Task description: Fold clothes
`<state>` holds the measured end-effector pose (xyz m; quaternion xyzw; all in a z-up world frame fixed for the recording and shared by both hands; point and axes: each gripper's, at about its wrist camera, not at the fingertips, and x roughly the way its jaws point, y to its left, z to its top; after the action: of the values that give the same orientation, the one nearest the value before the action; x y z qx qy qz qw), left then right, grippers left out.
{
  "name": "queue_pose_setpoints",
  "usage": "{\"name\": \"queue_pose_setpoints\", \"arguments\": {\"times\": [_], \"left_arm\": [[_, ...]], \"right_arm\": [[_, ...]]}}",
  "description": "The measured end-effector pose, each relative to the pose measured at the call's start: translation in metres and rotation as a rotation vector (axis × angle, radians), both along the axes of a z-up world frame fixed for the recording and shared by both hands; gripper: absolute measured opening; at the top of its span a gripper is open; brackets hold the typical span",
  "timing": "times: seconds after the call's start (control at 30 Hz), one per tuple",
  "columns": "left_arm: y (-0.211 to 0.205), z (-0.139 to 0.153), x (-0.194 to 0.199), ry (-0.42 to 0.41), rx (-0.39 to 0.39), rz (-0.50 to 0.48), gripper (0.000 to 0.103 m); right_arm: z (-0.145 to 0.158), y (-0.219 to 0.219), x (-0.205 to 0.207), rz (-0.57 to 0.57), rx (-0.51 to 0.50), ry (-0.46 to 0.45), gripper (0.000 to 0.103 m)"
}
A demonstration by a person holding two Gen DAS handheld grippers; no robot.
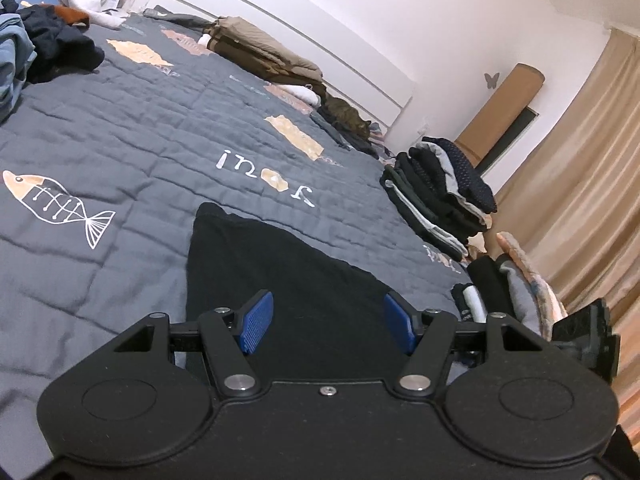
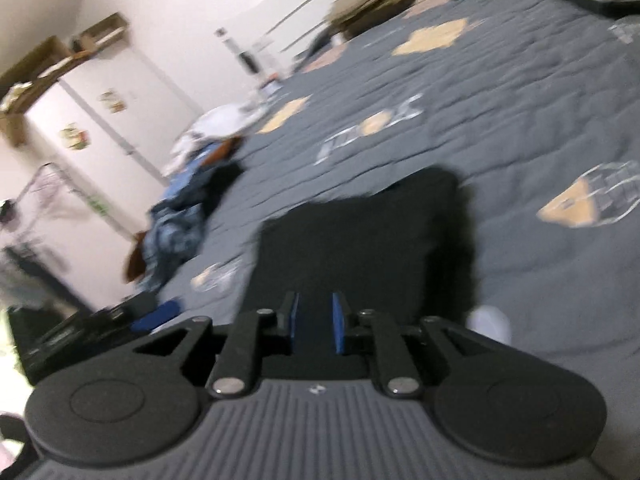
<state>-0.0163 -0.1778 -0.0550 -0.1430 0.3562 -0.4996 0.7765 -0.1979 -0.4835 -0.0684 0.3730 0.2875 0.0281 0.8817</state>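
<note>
A grey quilt point(image 1: 152, 128) printed with fish and lettering covers the bed and fills most of both views. A pile of unfolded clothes point(image 1: 48, 44) lies bunched at its far left corner in the left wrist view, and a stack of folded clothes point(image 1: 436, 196) sits along the right edge near the curtain point(image 1: 580, 200). A black garment point(image 1: 288, 264) lies flat on the quilt just ahead of both claws; in the right wrist view the same black garment point(image 2: 360, 240) looks like a compact rectangle, so it seems partly folded already.

The left gripper point(image 1: 326, 322) hangs over the near end of the cloth with its blue pads spread wide and nothing between them. The right gripper point(image 2: 316, 326) stands narrow, a slim gap between its pads; dark cloth shows in that gap, but the view is blurred and I cannot tell whether the pads pinch it or merely hover above it.

Risks, as I judge them: if the right claw holds only one layer, lifting would peel the fold apart. Dark fabric against dark fingers hides the edges, so a grab may miss the hem. Dragging could also ruck the quilt and skew the fold
</note>
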Motion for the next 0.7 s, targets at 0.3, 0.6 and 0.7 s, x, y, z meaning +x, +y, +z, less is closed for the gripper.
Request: {"name": "queue_pose_setpoints", "arguments": {"times": [0.3, 0.6, 0.7], "left_arm": [[0.015, 0.008, -0.020, 0.019, -0.045, -0.002, 0.063], [0.011, 0.013, -0.033, 0.010, -0.050, -0.056, 0.064], [0.004, 0.011, -0.043, -0.023, -0.010, -0.105, 0.064]], "right_arm": [[-0.054, 0.005, -0.022, -0.023, 0.093, 0.164, 0.017], [-0.025, 0.016, -0.071, -0.071, 0.071, 0.098, 0.018], [-0.017, 0.030, -0.079, -0.059, 0.042, 0.090, 0.025]]}}
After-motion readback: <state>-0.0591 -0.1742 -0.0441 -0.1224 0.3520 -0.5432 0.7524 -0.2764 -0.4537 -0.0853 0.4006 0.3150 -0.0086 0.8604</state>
